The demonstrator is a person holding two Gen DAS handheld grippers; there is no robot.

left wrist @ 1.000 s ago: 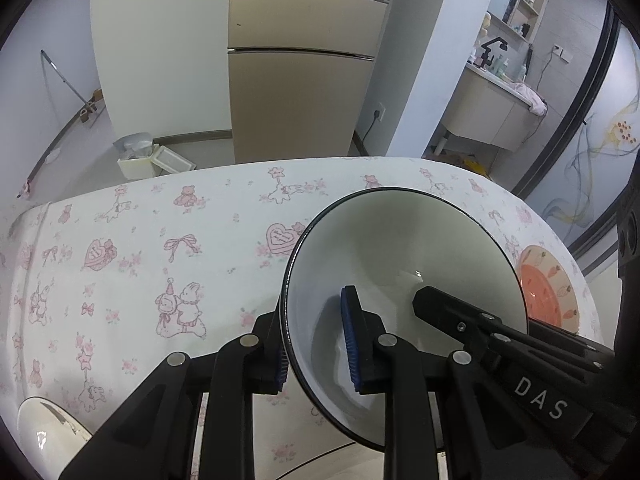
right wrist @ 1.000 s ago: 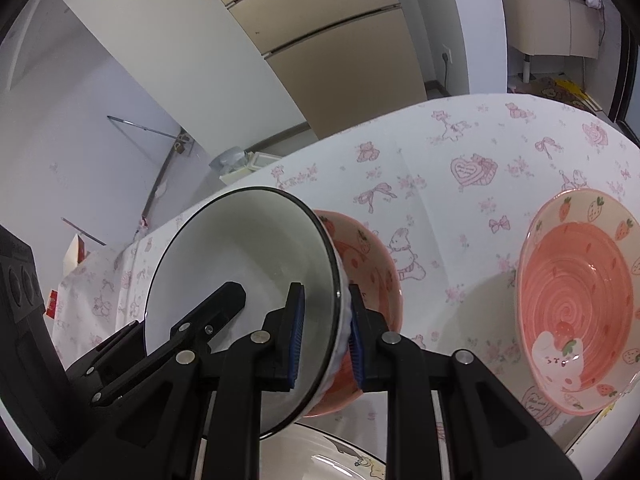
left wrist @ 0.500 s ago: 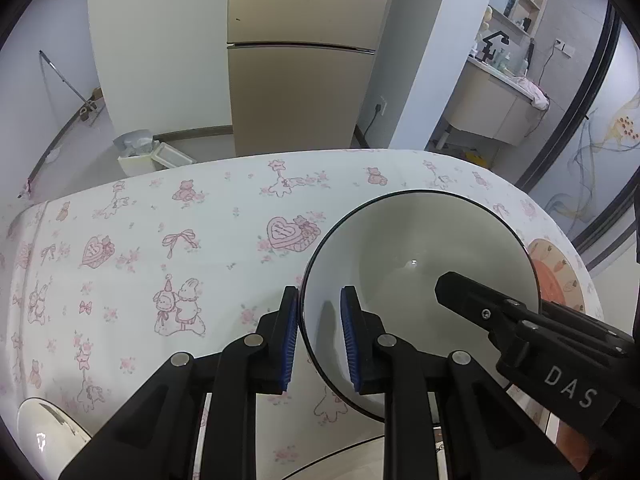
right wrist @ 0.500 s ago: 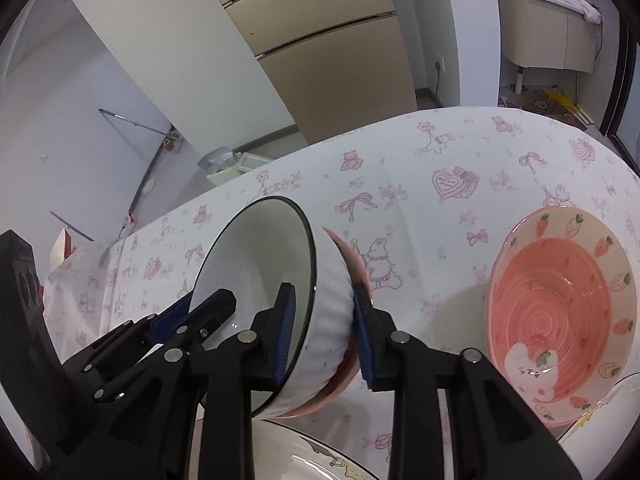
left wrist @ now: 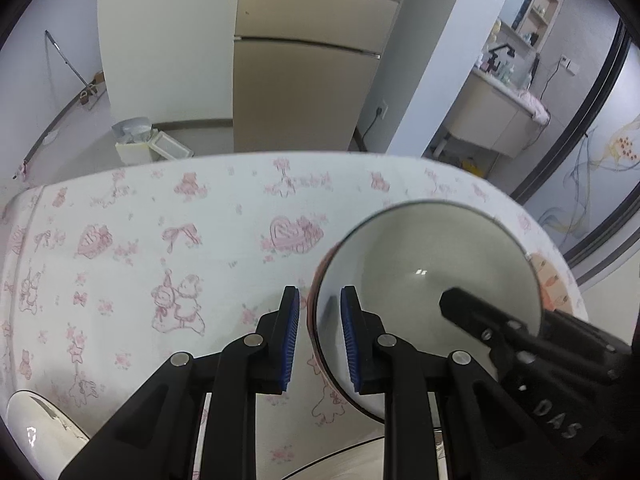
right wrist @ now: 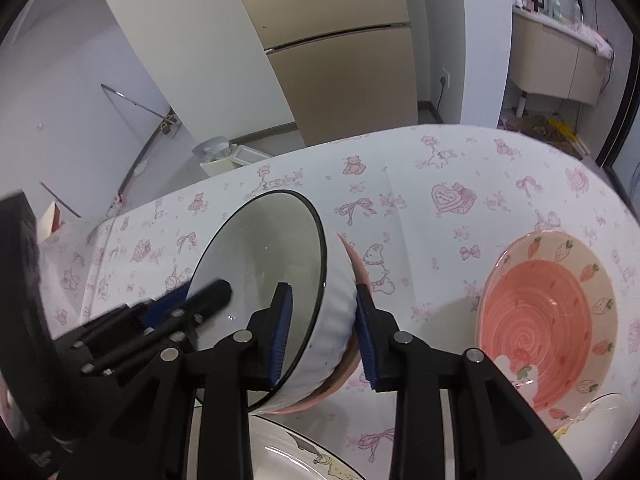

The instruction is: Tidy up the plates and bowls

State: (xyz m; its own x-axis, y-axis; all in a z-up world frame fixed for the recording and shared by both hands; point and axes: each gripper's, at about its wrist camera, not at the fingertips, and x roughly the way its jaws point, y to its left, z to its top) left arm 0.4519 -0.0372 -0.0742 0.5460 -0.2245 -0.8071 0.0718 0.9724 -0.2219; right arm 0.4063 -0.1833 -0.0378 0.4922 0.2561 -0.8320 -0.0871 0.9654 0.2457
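White bowl [right wrist: 276, 276], glossy inside with a thin dark rim and a ribbed outer wall, is sitting tilted inside a pink bowl [right wrist: 352, 256] on the table [right wrist: 420, 184], which is wearing a white cloth printed with pink bears and bows. Both claws are straddling its rim with their blue pads spread clear of the wall: the left gripper [left wrist: 319, 338] from one side and the right gripper [right wrist: 322, 334] from the other, neither one pinching it. To the right of that bowl a strawberry-patterned pink bowl [right wrist: 548, 320] is resting on the cloth, well apart, and a white plate [right wrist: 288, 452] is lying just in front of it at the near edge.
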